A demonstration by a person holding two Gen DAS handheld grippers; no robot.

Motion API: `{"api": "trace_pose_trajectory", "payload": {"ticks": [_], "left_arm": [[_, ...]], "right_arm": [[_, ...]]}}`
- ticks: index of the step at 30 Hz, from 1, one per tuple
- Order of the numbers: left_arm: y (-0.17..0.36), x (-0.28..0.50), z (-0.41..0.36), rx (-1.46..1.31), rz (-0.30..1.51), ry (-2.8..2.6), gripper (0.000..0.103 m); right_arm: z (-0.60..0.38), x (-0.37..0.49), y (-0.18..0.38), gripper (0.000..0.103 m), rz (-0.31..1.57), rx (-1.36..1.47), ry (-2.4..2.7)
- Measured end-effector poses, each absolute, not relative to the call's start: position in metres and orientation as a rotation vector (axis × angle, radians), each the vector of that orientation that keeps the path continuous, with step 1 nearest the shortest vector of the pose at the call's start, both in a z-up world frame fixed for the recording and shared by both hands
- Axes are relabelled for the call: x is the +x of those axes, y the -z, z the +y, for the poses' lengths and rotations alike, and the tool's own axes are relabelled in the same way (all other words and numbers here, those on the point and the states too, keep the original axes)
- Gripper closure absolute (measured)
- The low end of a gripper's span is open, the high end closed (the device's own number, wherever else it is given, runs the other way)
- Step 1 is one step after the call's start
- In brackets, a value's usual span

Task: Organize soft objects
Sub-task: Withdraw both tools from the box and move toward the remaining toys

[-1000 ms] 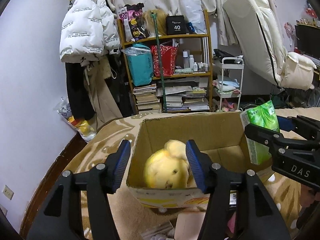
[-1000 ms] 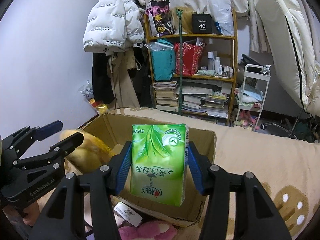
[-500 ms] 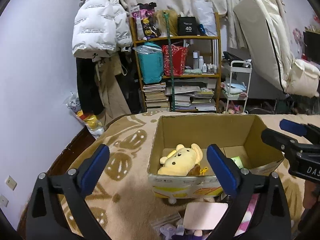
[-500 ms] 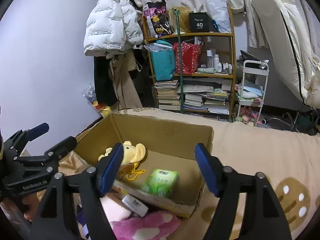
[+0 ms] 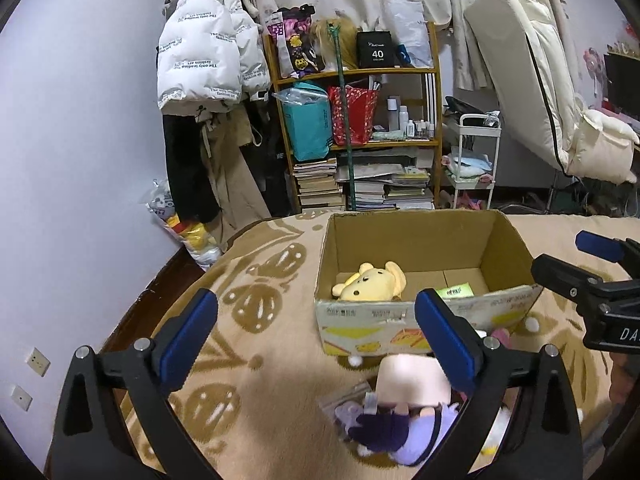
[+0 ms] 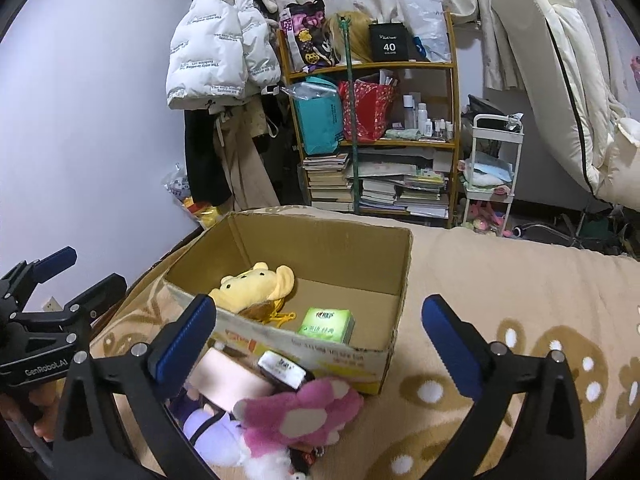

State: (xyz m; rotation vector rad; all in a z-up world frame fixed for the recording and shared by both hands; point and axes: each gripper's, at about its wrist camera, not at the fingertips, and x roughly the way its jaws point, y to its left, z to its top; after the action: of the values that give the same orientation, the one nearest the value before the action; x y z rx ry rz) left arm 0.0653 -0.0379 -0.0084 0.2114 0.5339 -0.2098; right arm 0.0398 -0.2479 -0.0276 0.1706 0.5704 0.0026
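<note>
An open cardboard box (image 5: 416,240) (image 6: 320,248) stands on the beige patterned blanket. Inside it lie a yellow plush bear (image 5: 370,284) (image 6: 252,286) and a green tissue pack (image 5: 454,291) (image 6: 328,324). My left gripper (image 5: 316,300) is open and empty, back from the box's near wall. My right gripper (image 6: 319,304) is empty too, its jaws still opening wide, above the box's near edge. In front of the box lie a pink plush (image 6: 304,408), a purple doll (image 5: 400,428) (image 6: 212,428) and a pale pink cushion (image 5: 412,380).
A small black-and-white packet (image 6: 282,368) leans against the box front. Behind the bed stand a wooden shelf (image 5: 356,144) of books and bags, a white cart (image 5: 476,160) and a hanging white jacket (image 5: 204,52). The blanket's left edge (image 5: 192,276) drops to the floor.
Both grippers let go: the yellow bear and the green tissue pack now lie in the box. Both sets of jaws spread wide, and both grippers drew back and rose a little.
</note>
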Motion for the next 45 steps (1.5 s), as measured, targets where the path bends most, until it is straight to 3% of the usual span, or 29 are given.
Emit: {"api": "trace_pose_trajectory", "payload": {"ticks": [15, 45], "left_arm": [[0.005, 0.036, -0.020, 0.190, 0.593, 0.225, 0.005], [0.073, 0.077, -0.067, 0.272, 0.795, 0.331, 0.005]], "right_arm": [[-0.254, 0.003, 0.029, 0.000, 0.642, 0.247, 0.013], [-0.259, 0.059, 0.078, 0.000, 0.838, 0.315, -0.017]]}}
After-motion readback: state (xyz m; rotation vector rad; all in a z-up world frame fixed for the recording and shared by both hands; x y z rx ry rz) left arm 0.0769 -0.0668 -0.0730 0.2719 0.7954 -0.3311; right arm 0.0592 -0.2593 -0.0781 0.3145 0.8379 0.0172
